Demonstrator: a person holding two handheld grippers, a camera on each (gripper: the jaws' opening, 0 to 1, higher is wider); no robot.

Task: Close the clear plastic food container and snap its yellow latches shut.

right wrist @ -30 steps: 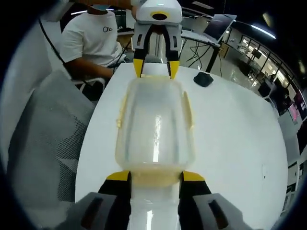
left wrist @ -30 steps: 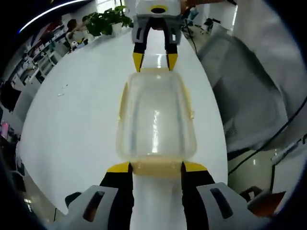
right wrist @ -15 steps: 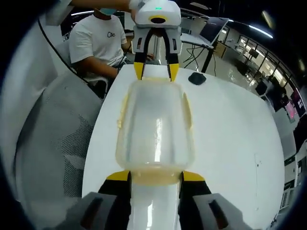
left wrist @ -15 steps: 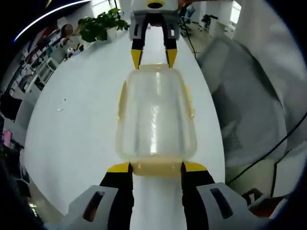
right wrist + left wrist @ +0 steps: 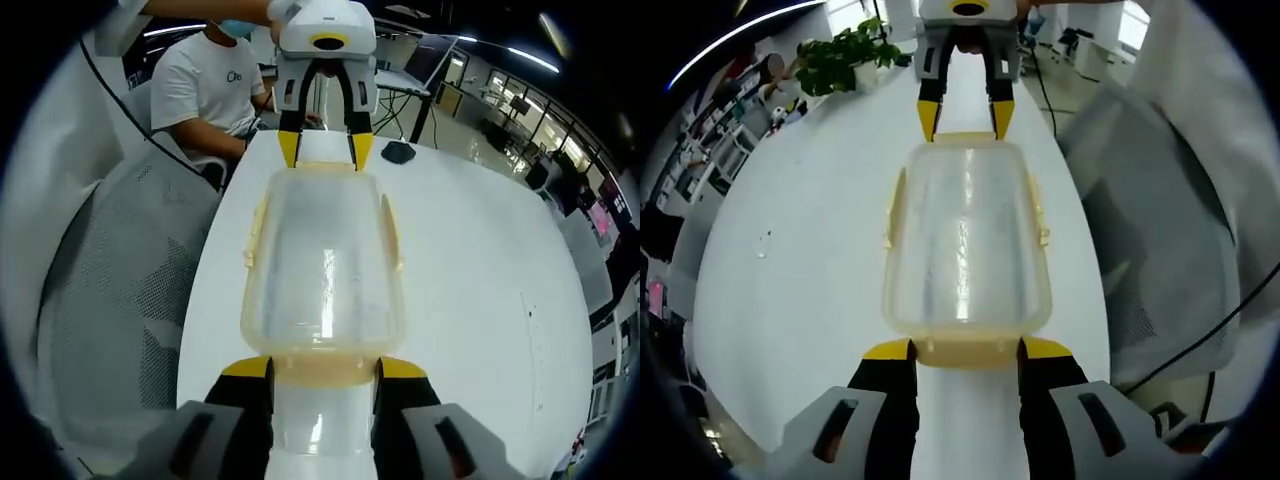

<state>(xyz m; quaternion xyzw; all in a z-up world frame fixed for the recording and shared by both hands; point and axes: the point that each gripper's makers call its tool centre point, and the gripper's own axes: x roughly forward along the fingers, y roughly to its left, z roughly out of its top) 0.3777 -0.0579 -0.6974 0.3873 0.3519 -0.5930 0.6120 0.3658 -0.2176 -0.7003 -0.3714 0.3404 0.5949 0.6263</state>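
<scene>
The clear plastic container (image 5: 965, 240) with its lid on is held lengthwise between both grippers over the white table (image 5: 800, 260). In the left gripper view, my left gripper (image 5: 965, 350) is shut on the near yellow end latch (image 5: 965, 353). At the far end, the right gripper (image 5: 964, 122) grips the opposite latch. Yellow side latches (image 5: 892, 212) lie flat along the long edges. In the right gripper view, my right gripper (image 5: 322, 368) is shut on its near yellow end latch (image 5: 322, 372) of the container (image 5: 325, 265), and the left gripper (image 5: 322, 150) holds the far end.
A grey mesh chair (image 5: 1160, 230) stands by the table edge, also seen as the chair (image 5: 110, 300). A potted plant (image 5: 835, 65) sits at the far end. A seated person in a white T-shirt (image 5: 205, 80) and a small black object (image 5: 398, 152) lie beyond the container.
The container stays fixed between both grippers while the background shifts in both views, so the grippers and container have moved together over the table. Both grips are unchanged.
</scene>
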